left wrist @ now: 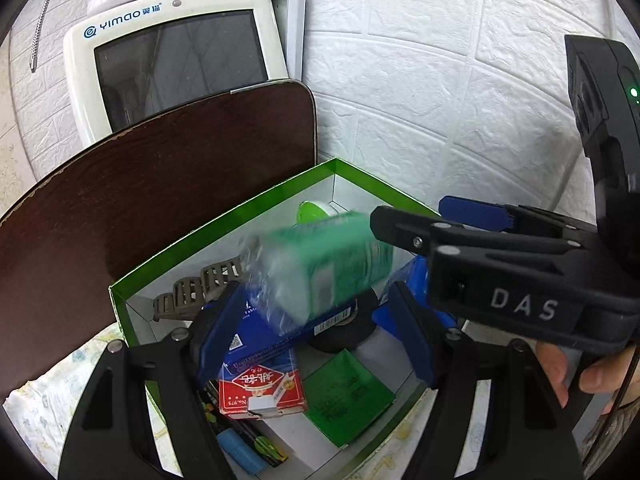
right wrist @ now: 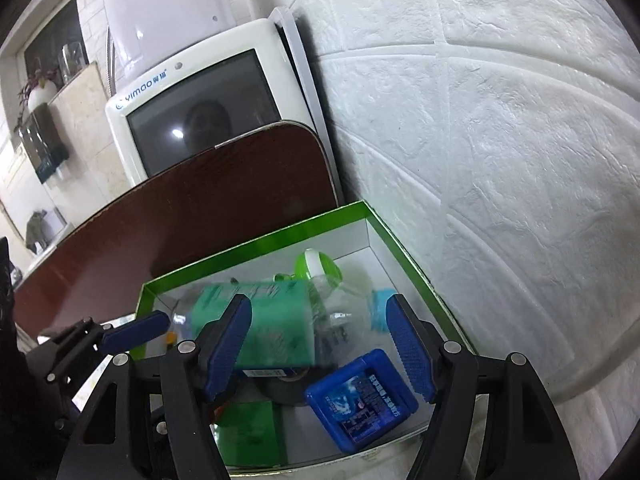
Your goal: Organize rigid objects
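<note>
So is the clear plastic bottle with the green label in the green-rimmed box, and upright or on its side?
On its side: the bottle, blurred, lies across items in the box, neither gripper touching it.

Bench (left wrist: pixel 36 412) covered with a pale patterned cloth, green-rimmed open box (left wrist: pixel 224 236) set on it toward 12 o'clock, dark brown board (left wrist: pixel 160 184) seen at the box's 10 o'clock side.
</note>
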`<state>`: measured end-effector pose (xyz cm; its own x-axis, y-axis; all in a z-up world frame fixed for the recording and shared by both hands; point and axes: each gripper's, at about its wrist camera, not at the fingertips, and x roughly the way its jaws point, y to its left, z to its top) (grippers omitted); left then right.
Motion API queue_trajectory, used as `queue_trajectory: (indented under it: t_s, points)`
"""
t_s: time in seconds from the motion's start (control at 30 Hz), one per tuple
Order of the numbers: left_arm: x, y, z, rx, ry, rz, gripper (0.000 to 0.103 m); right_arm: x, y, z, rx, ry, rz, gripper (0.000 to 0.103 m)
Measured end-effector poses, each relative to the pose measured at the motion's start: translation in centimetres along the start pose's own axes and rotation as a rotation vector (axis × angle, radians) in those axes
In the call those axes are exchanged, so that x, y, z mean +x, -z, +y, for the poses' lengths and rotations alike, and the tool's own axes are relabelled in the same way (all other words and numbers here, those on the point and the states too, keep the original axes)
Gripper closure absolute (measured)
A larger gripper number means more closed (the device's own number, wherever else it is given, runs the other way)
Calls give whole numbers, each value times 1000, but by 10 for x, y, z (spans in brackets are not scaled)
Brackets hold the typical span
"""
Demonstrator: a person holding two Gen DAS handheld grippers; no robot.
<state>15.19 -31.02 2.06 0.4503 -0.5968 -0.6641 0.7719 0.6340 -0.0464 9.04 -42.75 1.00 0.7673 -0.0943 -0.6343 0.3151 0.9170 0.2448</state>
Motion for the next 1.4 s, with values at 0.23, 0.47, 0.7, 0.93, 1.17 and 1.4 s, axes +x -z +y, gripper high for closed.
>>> queue_trajectory:
  t_s: [0.23, 0.47, 0.7, 0.93, 1.17, 1.4]
  points:
    - [-13, 4, 5, -21, -19, -6, 29, -16, 2, 2, -12, 34, -40, 31]
    - [-39, 16, 9, -31, -66, -22, 27, -45, 13, 22, -59, 79, -78, 31]
    - [-71, 32, 12, -45, -119, -46, 21, -76, 33, 44, -120, 126, -99, 30]
    - [-99, 55, 10, -37, -121, -66, 20, -110, 62, 53, -113, 164, -111, 27]
    - [-124, 72, 9, -34, -125, -95, 19, -141, 82, 62, -137, 224, -136, 23]
    - [-153, 81, 9, -19, -137, -143, 16, -156, 98, 65, -128, 264, -133, 23]
